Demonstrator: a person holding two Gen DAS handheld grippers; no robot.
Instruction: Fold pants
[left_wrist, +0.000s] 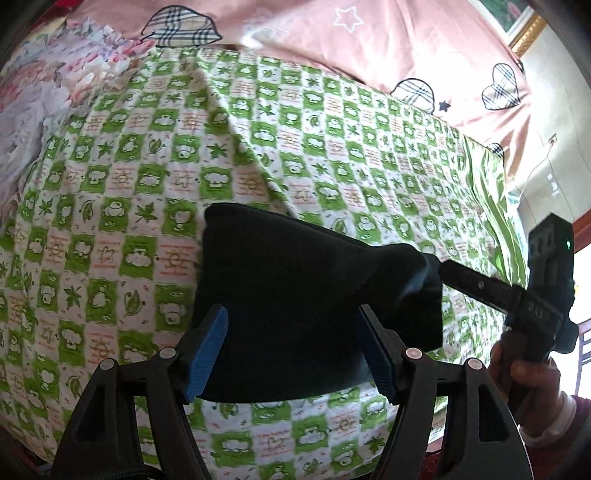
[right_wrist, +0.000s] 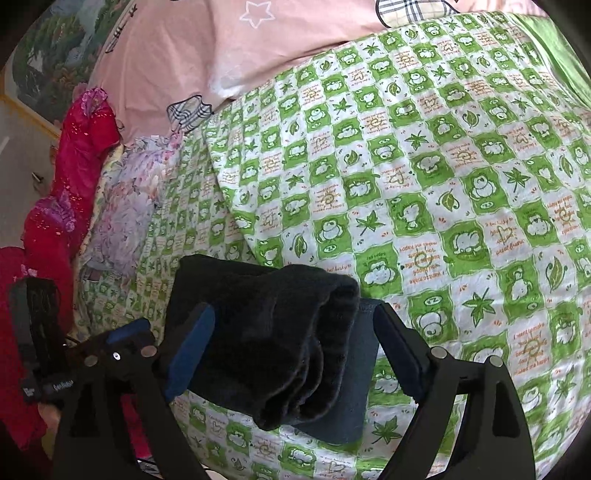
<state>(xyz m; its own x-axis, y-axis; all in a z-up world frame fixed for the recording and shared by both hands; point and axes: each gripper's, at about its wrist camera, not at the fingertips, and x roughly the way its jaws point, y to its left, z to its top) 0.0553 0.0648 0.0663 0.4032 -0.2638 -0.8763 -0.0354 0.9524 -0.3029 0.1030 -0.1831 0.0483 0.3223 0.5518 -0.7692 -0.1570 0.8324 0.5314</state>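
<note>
The dark pants (left_wrist: 295, 288) lie folded in a thick bundle on the green checked bedsheet (left_wrist: 147, 184). My left gripper (left_wrist: 295, 354) is open, its blue-padded fingers (left_wrist: 207, 354) standing either side of the bundle's near end. In the left wrist view my right gripper (left_wrist: 436, 271) reaches in from the right with its tip at the bundle's corner. In the right wrist view the folded pants (right_wrist: 273, 339) show stacked fleecy layers, and my right gripper (right_wrist: 295, 350) is open with the bundle between its fingers (right_wrist: 399, 354). The left gripper (right_wrist: 129, 336) shows at the left there.
A pink quilt (left_wrist: 369, 48) with plaid hearts lies along the far side of the bed. A floral cloth (right_wrist: 125, 206) and red garments (right_wrist: 74, 177) lie at one end. A framed picture (left_wrist: 517, 22) hangs on the wall.
</note>
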